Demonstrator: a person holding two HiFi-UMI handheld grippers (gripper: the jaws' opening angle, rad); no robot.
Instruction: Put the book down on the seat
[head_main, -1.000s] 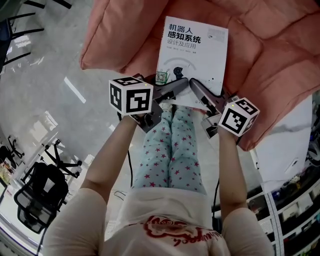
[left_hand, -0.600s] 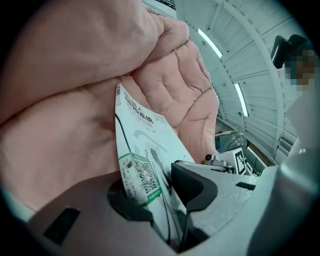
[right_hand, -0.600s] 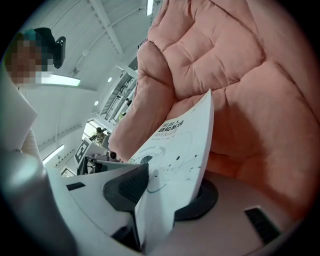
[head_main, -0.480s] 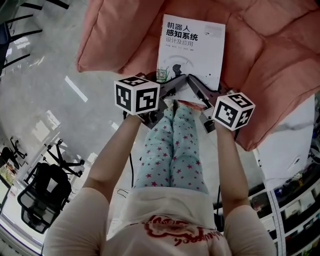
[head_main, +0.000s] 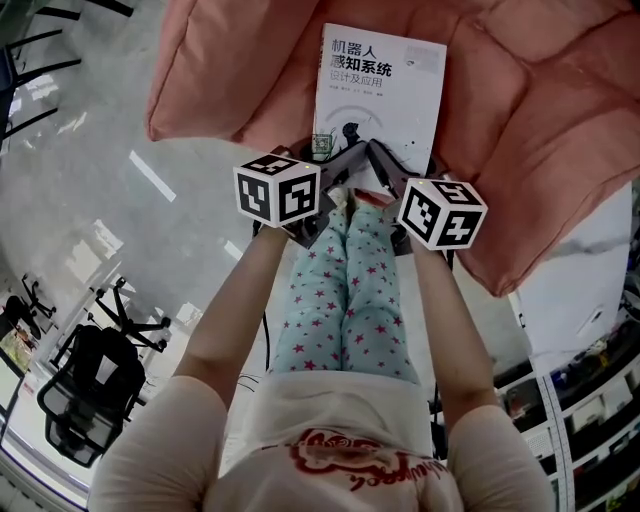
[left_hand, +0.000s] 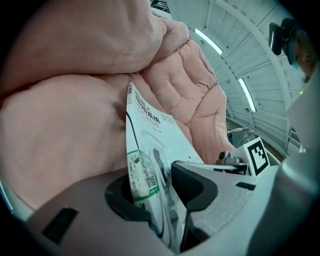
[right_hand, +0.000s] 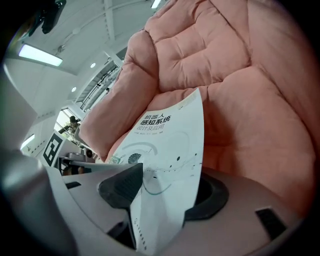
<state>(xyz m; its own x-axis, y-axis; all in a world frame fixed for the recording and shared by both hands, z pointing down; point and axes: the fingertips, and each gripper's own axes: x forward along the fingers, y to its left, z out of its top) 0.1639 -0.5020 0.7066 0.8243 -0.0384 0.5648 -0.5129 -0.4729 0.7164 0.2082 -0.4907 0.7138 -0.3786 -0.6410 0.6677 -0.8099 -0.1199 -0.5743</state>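
Note:
A white paperback book (head_main: 380, 90) with black print lies face up on the pink cushioned seat (head_main: 540, 110), its near edge over the seat's front. My left gripper (head_main: 340, 165) is shut on the book's near left corner; the left gripper view shows both pads pinching the book (left_hand: 150, 135) by its green label. My right gripper (head_main: 385, 170) is at the near right edge. Its jaws are opening, and the book (right_hand: 165, 145) still passes between them, with the pads spread wider than the thin book. The seat (right_hand: 250, 100) lies under the page.
The person's legs in star-patterned trousers (head_main: 345, 290) stand against the seat's front. Glossy grey floor (head_main: 100, 150) spreads to the left, with a black office chair (head_main: 85, 385) at lower left. A white marbled surface (head_main: 580, 280) sits right of the seat.
Both grippers and the book have moved forward over the seat. The right gripper has shifted left, closer to the left one, and its jaws have spread.

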